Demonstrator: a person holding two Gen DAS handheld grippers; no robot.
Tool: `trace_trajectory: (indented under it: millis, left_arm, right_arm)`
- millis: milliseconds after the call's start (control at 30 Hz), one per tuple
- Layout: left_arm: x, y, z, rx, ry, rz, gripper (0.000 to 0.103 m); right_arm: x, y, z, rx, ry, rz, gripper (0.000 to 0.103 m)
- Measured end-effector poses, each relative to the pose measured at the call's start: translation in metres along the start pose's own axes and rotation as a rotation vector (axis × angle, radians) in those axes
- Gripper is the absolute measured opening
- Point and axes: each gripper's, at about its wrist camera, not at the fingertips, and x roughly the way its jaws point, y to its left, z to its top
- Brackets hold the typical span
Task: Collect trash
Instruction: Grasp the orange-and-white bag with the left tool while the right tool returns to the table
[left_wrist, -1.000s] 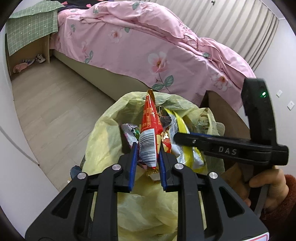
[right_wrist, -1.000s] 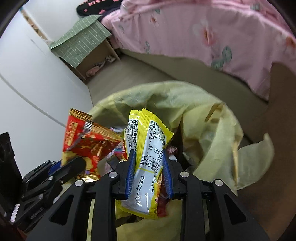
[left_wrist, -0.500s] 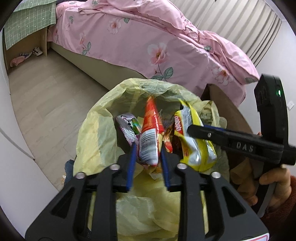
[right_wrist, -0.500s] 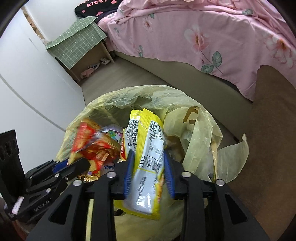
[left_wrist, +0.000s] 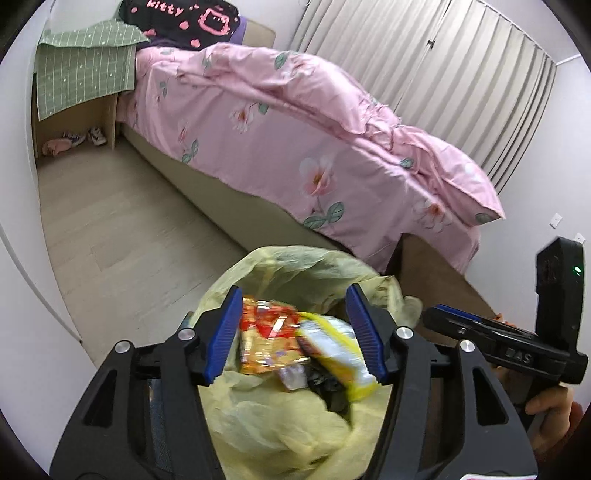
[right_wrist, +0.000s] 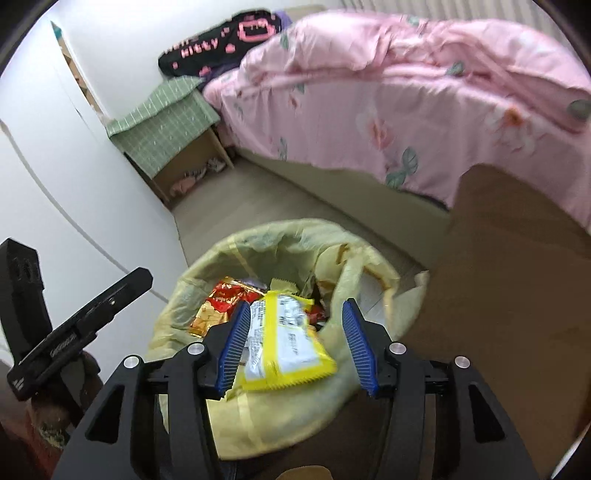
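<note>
A yellow trash bag (left_wrist: 295, 424) stands open on the floor; it also shows in the right wrist view (right_wrist: 280, 243). My left gripper (left_wrist: 295, 332) is open above the bag's mouth. A red snack wrapper (left_wrist: 266, 332) lies loose in the bag below it. My right gripper (right_wrist: 295, 339) is open too. A yellow and white wrapper (right_wrist: 284, 343) lies loose on the pile below it, blurred. The red wrapper (right_wrist: 225, 299) sits beside it. The right gripper (left_wrist: 487, 339) shows at the right of the left wrist view, and the left gripper (right_wrist: 92, 310) at the left of the right wrist view.
A bed with a pink floral duvet (left_wrist: 314, 147) runs behind the bag. A brown table (right_wrist: 509, 295) is right of the bag. A nightstand with a green cloth (left_wrist: 85, 70) stands far left. White wardrobe doors (right_wrist: 55, 184) are on the left. Wooden floor (left_wrist: 122, 229) lies between.
Both grippers have opened and let go of their wrappers, which have dropped into the bag. Both grippers have lifted and pulled back from the bag.
</note>
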Motion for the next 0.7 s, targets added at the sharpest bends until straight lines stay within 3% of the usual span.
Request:
trace_trajectory:
  millis: [367, 700]
  left_arm:
    - [-0.011, -0.096, -0.016, 0.192, 0.020, -0.118, 0.056]
    - [0.021, -0.222, -0.063, 0.456, 0.120, -0.355, 0.057]
  right_arm:
    - [-0.128, -0.045, -0.066, 0.004, -0.216, -0.189, 0.056]
    - [-0.207, -0.105, -0.165, 0.033, -0.238, -0.460, 0.056]
